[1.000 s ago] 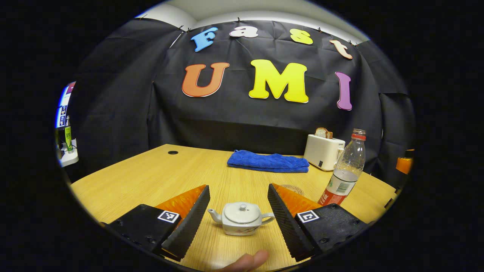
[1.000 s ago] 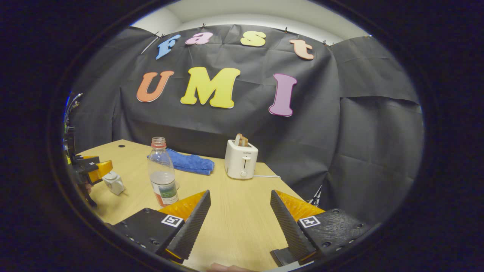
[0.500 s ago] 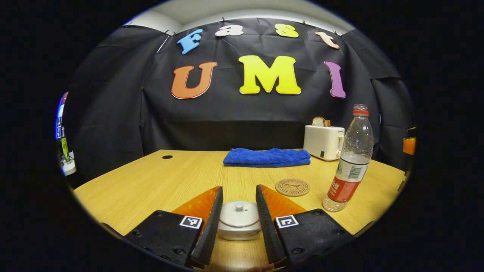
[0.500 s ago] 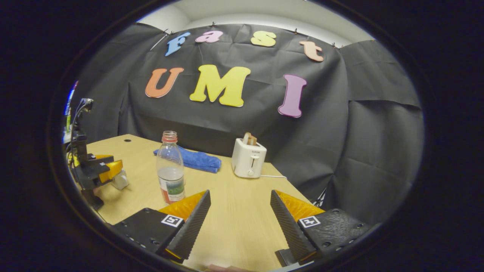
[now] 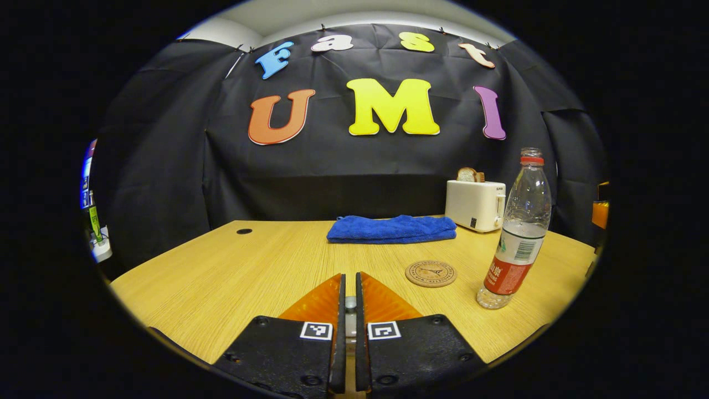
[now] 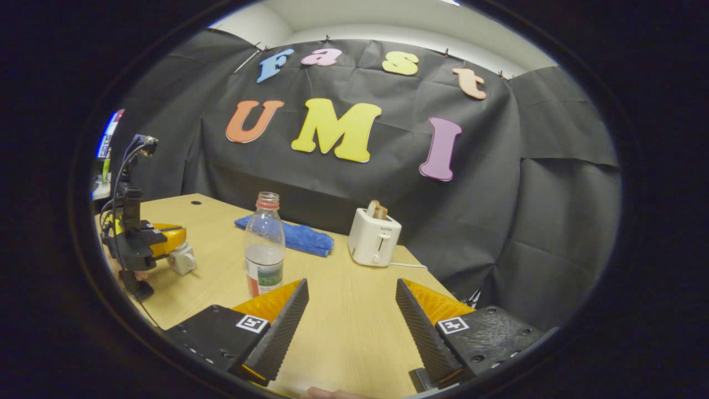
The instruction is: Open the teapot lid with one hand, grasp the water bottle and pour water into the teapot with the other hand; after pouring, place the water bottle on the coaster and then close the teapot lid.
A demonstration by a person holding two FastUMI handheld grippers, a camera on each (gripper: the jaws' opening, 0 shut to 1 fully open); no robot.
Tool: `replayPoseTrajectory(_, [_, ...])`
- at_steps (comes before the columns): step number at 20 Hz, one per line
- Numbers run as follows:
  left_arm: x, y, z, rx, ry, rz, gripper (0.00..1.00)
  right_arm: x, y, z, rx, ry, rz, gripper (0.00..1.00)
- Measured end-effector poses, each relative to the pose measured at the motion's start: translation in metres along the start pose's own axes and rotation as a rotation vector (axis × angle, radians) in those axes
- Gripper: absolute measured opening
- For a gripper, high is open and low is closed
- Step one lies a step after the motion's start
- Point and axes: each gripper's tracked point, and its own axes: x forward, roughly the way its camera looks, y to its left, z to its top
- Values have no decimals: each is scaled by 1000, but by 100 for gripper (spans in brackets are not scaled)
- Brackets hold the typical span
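In the left gripper view my left gripper (image 5: pixel 349 277) is closed on the small knob (image 5: pixel 350 302) of the white teapot's lid; its fingers hide the pot itself. The right gripper view shows that gripper (image 6: pixel 160 238) over the teapot (image 6: pixel 181 258) at the table's left. The uncapped water bottle (image 5: pixel 518 233), partly filled and red-labelled, stands upright right of the round coaster (image 5: pixel 430 273). My right gripper (image 6: pixel 352 285) hangs open over bare table, the bottle (image 6: pixel 265 249) just left of and beyond its left finger.
A folded blue towel (image 5: pixel 391 229) lies at the back of the wooden table (image 5: pixel 221 266). A white toaster (image 5: pixel 475 205) holding bread stands at the back right, its cord trailing on the table. A hand (image 6: pixel 130 274) holds the left gripper.
My left gripper came down over the teapot and its fingers closed from wide open onto the lid knob. The right gripper stayed open and turned slightly left.
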Motion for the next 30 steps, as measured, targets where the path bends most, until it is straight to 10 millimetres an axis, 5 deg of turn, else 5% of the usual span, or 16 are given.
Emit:
replayPoseTrajectory(5, [-3, 1, 7, -18, -20, -7, 7, 0, 14, 1, 43, -22, 23, 95])
replayPoseTrajectory(13, [-31, 8, 46, -43, -36, -8, 7, 0, 58, 1, 128, -67, 130, 98])
replayPoseTrajectory(21, [-66, 23, 67, -61, 54, 2, 7, 27, 110, 9, 162, -80, 241, 98])
replayPoseTrajectory(30, [-89, 58, 89, -101, 6, 22, 7, 93, 138, 14, 176, -70, 182, 95])
